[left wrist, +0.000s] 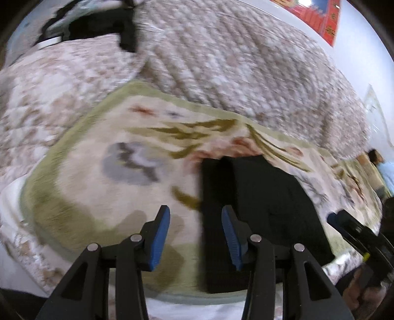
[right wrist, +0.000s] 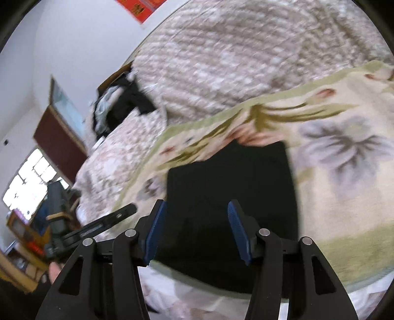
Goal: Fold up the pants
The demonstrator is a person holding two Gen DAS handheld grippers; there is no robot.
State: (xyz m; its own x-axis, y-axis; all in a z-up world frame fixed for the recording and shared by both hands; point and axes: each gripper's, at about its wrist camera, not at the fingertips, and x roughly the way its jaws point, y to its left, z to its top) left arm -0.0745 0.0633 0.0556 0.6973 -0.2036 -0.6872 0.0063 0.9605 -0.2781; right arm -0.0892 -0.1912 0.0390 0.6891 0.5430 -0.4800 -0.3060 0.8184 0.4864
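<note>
Black pants (left wrist: 261, 211) lie folded into a compact rectangle on a cream floral blanket (left wrist: 98, 172) on the bed. In the right wrist view the pants (right wrist: 229, 197) fill the middle. My left gripper (left wrist: 195, 214) is open and empty, hovering over the left edge of the pants. My right gripper (right wrist: 195, 209) is open and empty, above the near part of the pants. The right gripper also shows at the right edge of the left wrist view (left wrist: 349, 226); the left gripper shows at the left of the right wrist view (right wrist: 108, 219).
A beige quilted cover (left wrist: 234, 61) lies over the far side of the bed. A pile of dark clothes (left wrist: 98, 24) sits at the far corner. A white wall with a red poster (left wrist: 317, 17) stands behind. A window and shelves (right wrist: 27, 192) are on the left.
</note>
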